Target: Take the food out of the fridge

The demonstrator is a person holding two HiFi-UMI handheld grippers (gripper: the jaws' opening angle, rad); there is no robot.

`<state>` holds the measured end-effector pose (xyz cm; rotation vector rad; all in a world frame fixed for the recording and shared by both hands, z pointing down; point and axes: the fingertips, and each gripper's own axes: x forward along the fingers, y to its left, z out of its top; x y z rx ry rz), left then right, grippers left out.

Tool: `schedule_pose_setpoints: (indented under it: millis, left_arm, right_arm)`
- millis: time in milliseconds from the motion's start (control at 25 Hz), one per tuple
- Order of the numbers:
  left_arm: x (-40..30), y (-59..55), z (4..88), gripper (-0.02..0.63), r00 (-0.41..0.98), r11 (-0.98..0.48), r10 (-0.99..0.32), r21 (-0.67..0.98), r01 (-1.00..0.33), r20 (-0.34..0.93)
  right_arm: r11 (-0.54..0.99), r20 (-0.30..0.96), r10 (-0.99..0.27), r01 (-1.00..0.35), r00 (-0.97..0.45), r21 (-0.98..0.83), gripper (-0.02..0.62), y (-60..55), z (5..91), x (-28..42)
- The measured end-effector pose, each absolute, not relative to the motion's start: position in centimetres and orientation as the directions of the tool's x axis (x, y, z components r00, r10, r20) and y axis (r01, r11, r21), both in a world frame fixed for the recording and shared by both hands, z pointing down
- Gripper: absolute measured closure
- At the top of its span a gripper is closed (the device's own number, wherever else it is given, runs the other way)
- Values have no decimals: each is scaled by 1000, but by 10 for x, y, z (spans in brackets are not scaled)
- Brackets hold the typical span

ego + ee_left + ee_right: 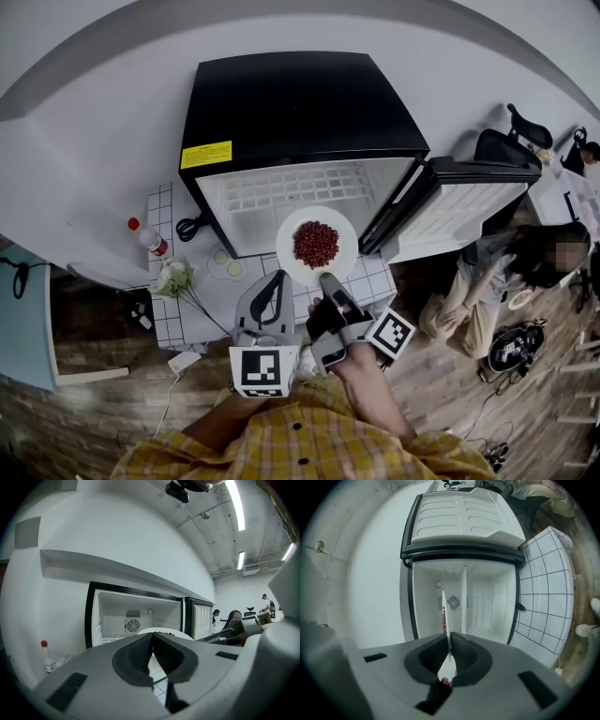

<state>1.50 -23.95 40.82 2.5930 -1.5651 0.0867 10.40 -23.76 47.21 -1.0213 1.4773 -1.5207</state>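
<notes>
A black mini fridge point(300, 112) stands with its door point(459, 202) swung open to the right. Just in front of its white inside floats a white plate point(292, 255) carrying a heap of red food point(316, 243). My right gripper point(328, 279) is shut on the plate's near rim. In the right gripper view the plate point(446, 620) shows edge-on, pinched between the pads point(459, 656), with the fridge point(483, 602) behind. My left gripper point(277, 277) hangs beside it, shut and empty. In the left gripper view the plate point(164, 631) peeks over the left gripper point(152, 637).
The fridge sits on a white tiled table point(173, 319). Left of it are a red-capped bottle point(150, 239), a black cord point(192, 225), a small round dish point(225, 267) and white flowers point(176, 278). A person point(506, 272) sits on the wooden floor at the right.
</notes>
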Motion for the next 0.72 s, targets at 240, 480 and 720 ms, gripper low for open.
schedule_pose_setpoints:
  millis: [240,480,720]
  left_arm:
    - [16,-236,411,598,473,-469,-873,66,-881,116]
    - [19,-234,411,598,482,-477,-869,69,-876,113]
    - [20,-237,411,598,489,-485,-866,57,-872,109]
  right_arm:
    - [-50,46,-925,-1,-378,-999,575,-229,478,106]
    - [-55,50,-927,2,-373,-998,577,-227,482,107]
    - [-55,48,-929,8,-367,-998,577,-230,482,108]
